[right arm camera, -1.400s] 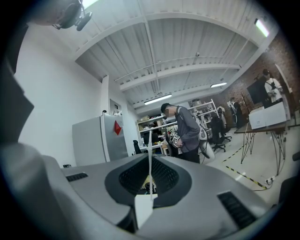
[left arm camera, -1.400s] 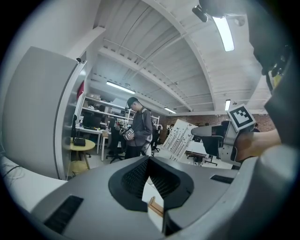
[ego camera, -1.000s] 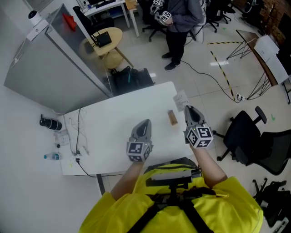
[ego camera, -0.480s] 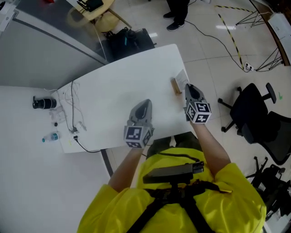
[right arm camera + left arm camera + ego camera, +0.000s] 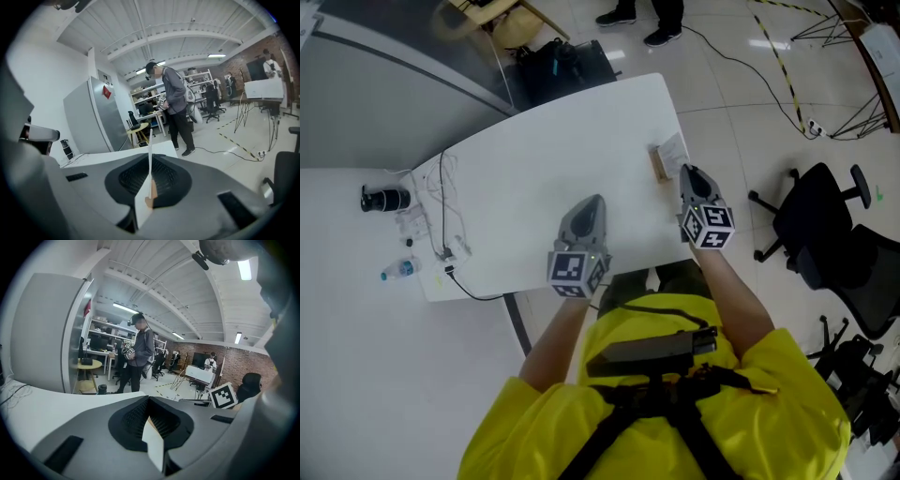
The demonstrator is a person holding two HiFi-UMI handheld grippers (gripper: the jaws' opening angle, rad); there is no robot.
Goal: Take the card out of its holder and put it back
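A white card (image 5: pixel 674 152) stands on edge in a small wooden holder (image 5: pixel 658 165) near the right edge of the white table (image 5: pixel 544 159). My right gripper (image 5: pixel 686 172) is just in front of the card, shut and holding nothing. In the right gripper view the card (image 5: pixel 149 154) shows as a thin upright line straight ahead of the tips (image 5: pixel 149 185), with the holder (image 5: pixel 149 202) below it. My left gripper (image 5: pixel 595 200) hovers over the middle of the table, also shut and holding nothing, as the left gripper view (image 5: pixel 149 418) shows.
A cable (image 5: pixel 445 216) trails along the table's left end. A black cylinder (image 5: pixel 384 199) and a small bottle (image 5: pixel 398 271) lie beyond it. A black office chair (image 5: pixel 825 244) stands to the right of the table. A person (image 5: pixel 176 108) stands past the far edge.
Both grippers have sunk towards the table, the right one more. The card has stayed in its holder. The head view has tilted further down.
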